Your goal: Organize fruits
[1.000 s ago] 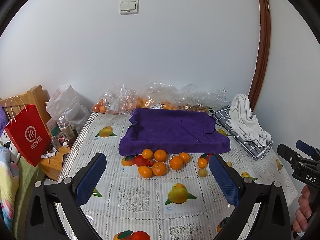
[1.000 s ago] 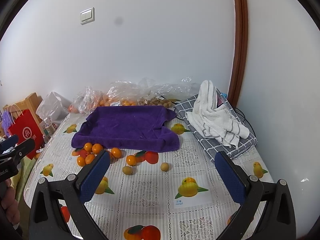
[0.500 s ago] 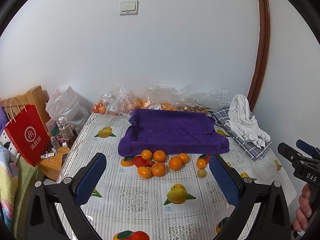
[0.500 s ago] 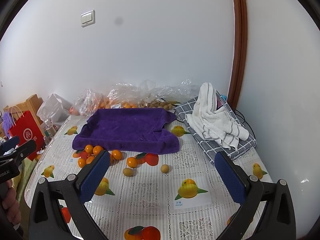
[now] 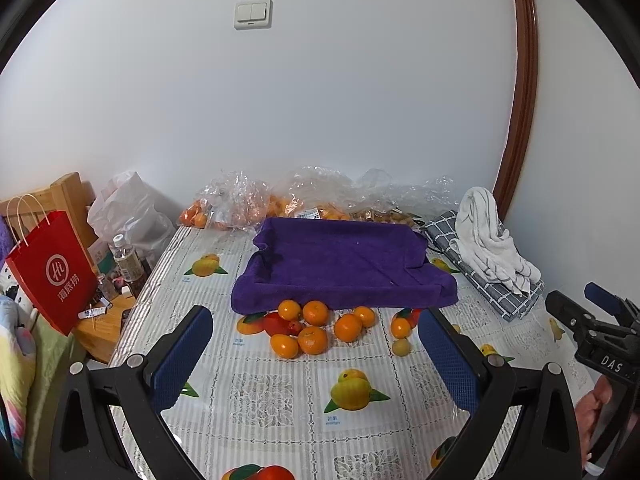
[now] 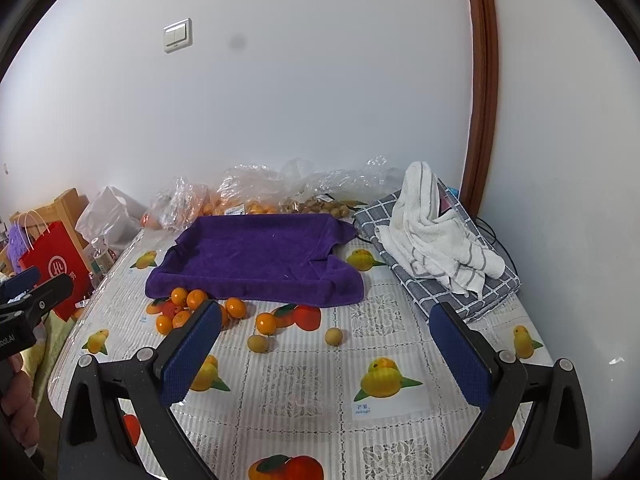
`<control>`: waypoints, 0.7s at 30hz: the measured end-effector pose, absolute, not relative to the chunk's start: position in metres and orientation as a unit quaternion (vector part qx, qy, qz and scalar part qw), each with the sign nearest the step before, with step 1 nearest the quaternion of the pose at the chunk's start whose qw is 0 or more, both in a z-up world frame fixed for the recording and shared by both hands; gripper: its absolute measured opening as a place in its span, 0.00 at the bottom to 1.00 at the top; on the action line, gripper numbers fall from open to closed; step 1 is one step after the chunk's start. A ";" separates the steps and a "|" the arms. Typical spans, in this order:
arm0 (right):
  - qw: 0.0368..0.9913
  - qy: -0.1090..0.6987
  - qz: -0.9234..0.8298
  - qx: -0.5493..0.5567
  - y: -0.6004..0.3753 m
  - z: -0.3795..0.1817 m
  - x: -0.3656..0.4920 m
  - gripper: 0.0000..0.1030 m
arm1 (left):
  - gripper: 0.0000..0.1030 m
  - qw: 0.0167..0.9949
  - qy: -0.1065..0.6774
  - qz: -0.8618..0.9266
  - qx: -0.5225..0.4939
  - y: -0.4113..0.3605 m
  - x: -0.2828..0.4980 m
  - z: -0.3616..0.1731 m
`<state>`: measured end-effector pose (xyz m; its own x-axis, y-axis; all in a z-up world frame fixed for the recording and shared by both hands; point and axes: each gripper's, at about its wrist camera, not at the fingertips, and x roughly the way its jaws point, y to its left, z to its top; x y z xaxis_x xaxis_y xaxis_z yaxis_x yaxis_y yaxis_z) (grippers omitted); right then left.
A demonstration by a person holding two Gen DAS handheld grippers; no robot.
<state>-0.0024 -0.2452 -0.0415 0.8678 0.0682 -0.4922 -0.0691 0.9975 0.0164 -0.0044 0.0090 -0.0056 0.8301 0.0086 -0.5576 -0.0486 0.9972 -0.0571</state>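
Note:
Several small oranges [image 5: 313,329] [image 6: 188,308] lie loose on the fruit-print tablecloth [image 5: 276,396], just in front of a purple towel [image 5: 340,268] [image 6: 256,258] shaped like a shallow tray. Two pale round longans [image 6: 333,336] [image 6: 258,343] sit to their right; one longan [image 5: 401,347] shows in the left wrist view. My left gripper [image 5: 316,354] hovers open above the table, well short of the oranges, holding nothing. My right gripper [image 6: 324,356] is open too, above the cloth nearer the right side. Each gripper appears at the edge of the other's view.
Clear plastic bags of oranges [image 5: 240,204] and longans [image 6: 316,204] line the wall behind the towel. A white striped towel [image 6: 436,236] rests on a folded checked cloth [image 6: 492,292] at the right. A red paper bag [image 5: 50,272], bottles and a wooden stand sit left of the table.
Both views have drifted slightly back and up, so the fruit and the towel sit a little lower and farther. Nothing on the table has moved; both grippers stay open.

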 end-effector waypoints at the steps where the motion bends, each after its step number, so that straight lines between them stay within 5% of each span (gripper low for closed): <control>1: 0.967 0.252 0.034 -0.004 -0.245 -0.044 -0.001 0.99 | 1.00 0.956 0.292 0.016 -0.034 0.008 -0.003 -0.007; 16: 0.948 0.314 0.040 0.000 -0.248 -0.108 0.068 0.98 | 0.97 0.938 0.344 0.027 -0.029 0.031 0.050 -0.077; 21: 0.932 0.362 0.036 0.008 -0.258 -0.148 0.095 0.85 | 0.96 0.928 0.369 0.037 -0.045 0.051 0.065 -0.109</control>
<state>0.0949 -0.2575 -0.1484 0.7358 0.0730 -0.6733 -0.0610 0.9973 0.0415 0.0655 0.0506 -0.1086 0.7249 0.0364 -0.6879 -0.1021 0.9933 -0.0550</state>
